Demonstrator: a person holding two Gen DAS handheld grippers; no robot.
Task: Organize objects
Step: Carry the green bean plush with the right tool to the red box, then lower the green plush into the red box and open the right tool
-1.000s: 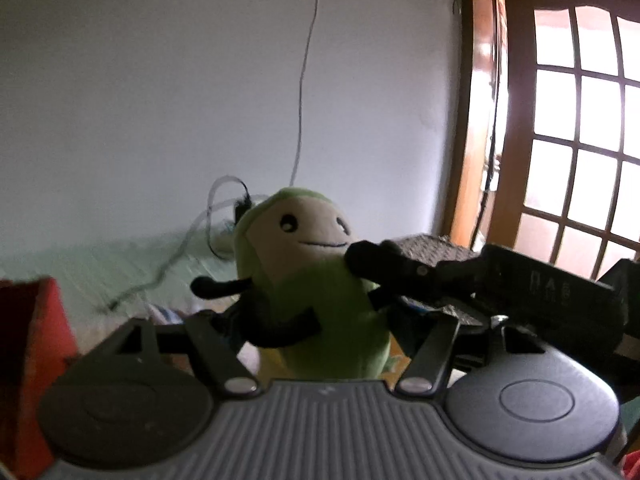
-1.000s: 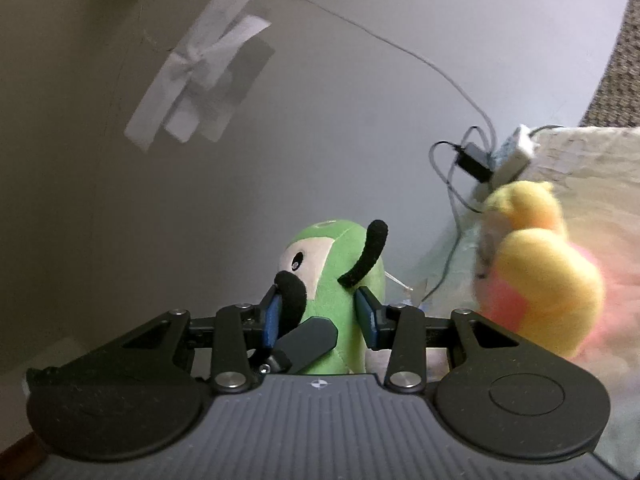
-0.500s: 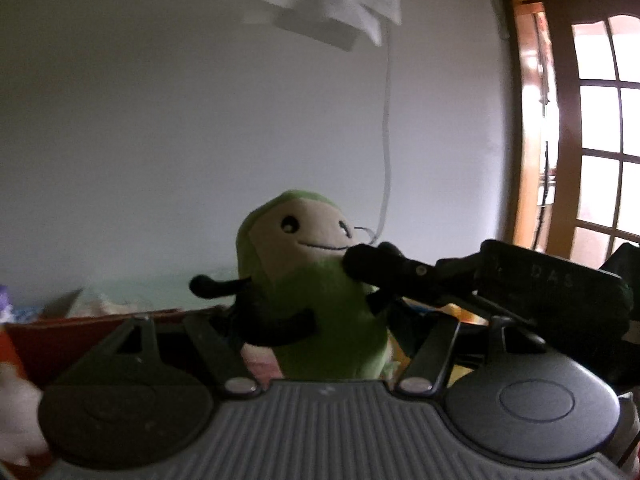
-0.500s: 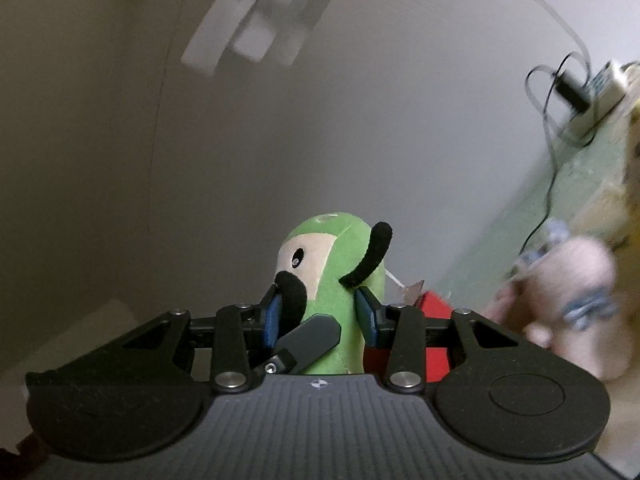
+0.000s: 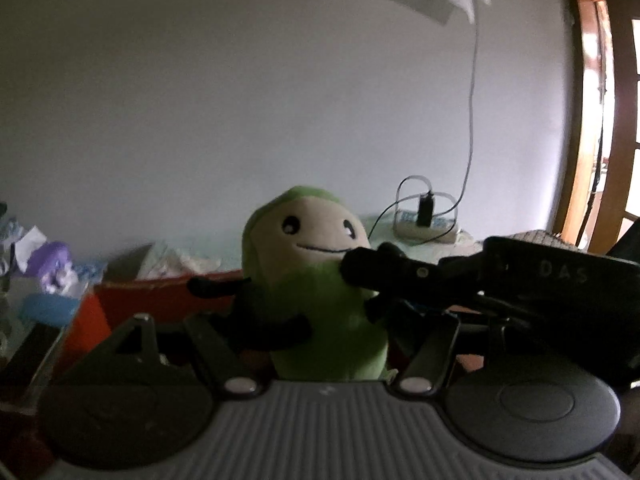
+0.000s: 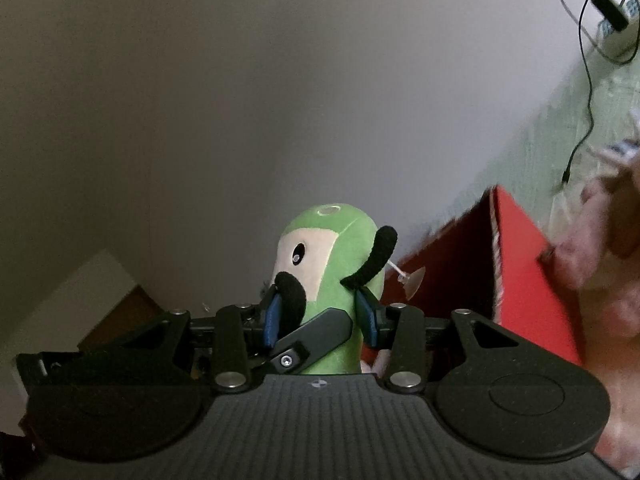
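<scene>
Green plush toy [image 6: 332, 280] with a cream face, black eyes and thin black arms is held upright in the air, in front of a pale wall [image 6: 240, 100]. Both tongs grip it at once. The right tongs [image 6: 322, 318] are narrowed onto its lower body, one blue-padded finger [image 6: 274, 316] pressed on each side, just beneath the raised black arms. In the left wrist view the same toy [image 5: 316, 280] faces the camera, smiling, and the left tongs [image 5: 320, 336] close on its base; their fingers are dark and partly hidden by the plush. The right tongs' black body [image 5: 520, 280] reaches in from the right side of that view and touches the toy at its cheek. Behind and beside the toy stands a red box [image 6: 516, 280], its open rim near the toy's back. Farther off, on a pale green surface [image 6: 560, 120], lie a power strip [image 5: 424, 226] with a black plug and a thin cable [image 5: 472, 120] running up the wall. A pink plush [image 6: 600, 264] shows blurred at the right edge.
</scene>
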